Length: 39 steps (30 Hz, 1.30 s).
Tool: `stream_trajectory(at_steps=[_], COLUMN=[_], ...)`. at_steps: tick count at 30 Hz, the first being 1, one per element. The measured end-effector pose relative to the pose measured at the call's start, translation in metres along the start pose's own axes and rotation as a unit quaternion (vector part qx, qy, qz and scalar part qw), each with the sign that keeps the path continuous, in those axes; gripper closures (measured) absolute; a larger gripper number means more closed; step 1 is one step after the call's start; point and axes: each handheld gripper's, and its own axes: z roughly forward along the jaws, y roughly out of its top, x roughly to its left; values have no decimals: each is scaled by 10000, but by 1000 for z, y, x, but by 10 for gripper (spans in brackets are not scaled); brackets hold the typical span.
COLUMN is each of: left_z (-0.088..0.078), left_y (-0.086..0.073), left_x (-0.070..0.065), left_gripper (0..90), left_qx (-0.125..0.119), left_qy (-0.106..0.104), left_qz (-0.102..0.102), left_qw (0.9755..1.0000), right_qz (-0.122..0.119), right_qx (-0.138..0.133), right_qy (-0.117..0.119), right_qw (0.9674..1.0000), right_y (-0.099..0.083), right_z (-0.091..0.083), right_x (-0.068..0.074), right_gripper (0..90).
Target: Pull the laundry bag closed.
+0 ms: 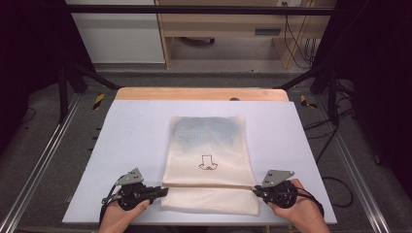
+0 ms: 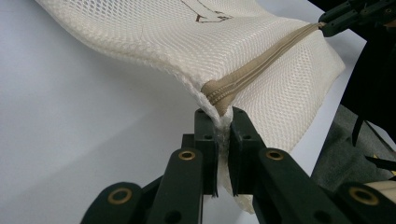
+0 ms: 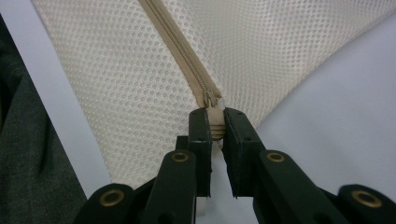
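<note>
You're pinching the cream mesh bag (image 1: 209, 155) lying flat mid-table (image 1: 121, 145), something blue-grey (image 1: 206, 131) showing inside its far half, left gripper (image 1: 163, 191) clamping the zipper's (image 2: 261, 58) left end, right gripper (image 1: 256, 190) clamping its pull tab (image 3: 215, 122).

cream open-weave mesh cloth bag (image 1: 208, 160) with a tan woven zipper band (image 2: 261, 60); smooth matt pale table sheet (image 1: 131, 145); matt black plastic jaws with brass-look rivets (image 3: 180, 157), lower frame.
</note>
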Motion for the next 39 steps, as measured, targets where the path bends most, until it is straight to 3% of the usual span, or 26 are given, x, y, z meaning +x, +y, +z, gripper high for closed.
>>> stream_trajectory(at_steps=[5, 13, 19, 23, 27, 28, 29, 30, 32, 35, 37, 39], left_z=[-2, -16, -19, -19, -22, -25, -26, -29, -33, -41, -46, -50], left_y=[-1, 2, 8, 11, 15, 16, 16, 17, 18, 18, 18, 17], left_x=[0, -4, -8, -9, -8, -7, -6, -4, -1, 7, 12, 17], left_gripper=[770, 542, 362, 238, 139, 126, 101, 101, 79, 56, 42, 40], left_qx=[-33, -377, -509, -555, -648, -708, -730, -771, -819, -874, -889, -913], left_qy=[60, 391, 762, 969, 1229, 1286, 1329, 1384, 1501, 1699, 1820, 1942], left_qz=[-58, 7, 206, 303, 409, 415, 438, 446, 465, 543, 541, 532], left_qw=[10000, 9985, 9956, 9933, 9895, 9883, 9875, 9864, 9842, 9801, 9778, 9753], right_qz=[-10, 104, 218, 302, 510, 553, 660, 660, 798, 941, 1172, 1316], right_qx=[-10, -274, -635, -896, -1113, -1138, -1266, -1266, -1337, -1478, -1602, -1661], right_qy=[78, -7, -260, -581, -827, -869, -992, -992, -1103, -1366, -1532, -1636], right_qw=[10000, 9996, 9974, 9938, 9890, 9881, 9848, 9848, 9816, 9750, 9681, 9635], right_y=[-1, 0, 9, 16, 21, 21, 21, 21, 19, 14, 9, 5], right_z=[4, -3, -5, -7, -9, -10, -13, -13, -15, -21, -26, -29], right_x=[1, -1, -1, -1, -5, -6, -9, -9, -13, -20, -27, -32], right_gripper=[797, 582, 390, 265, 144, 134, 107, 107, 83, 66, 66, 66])
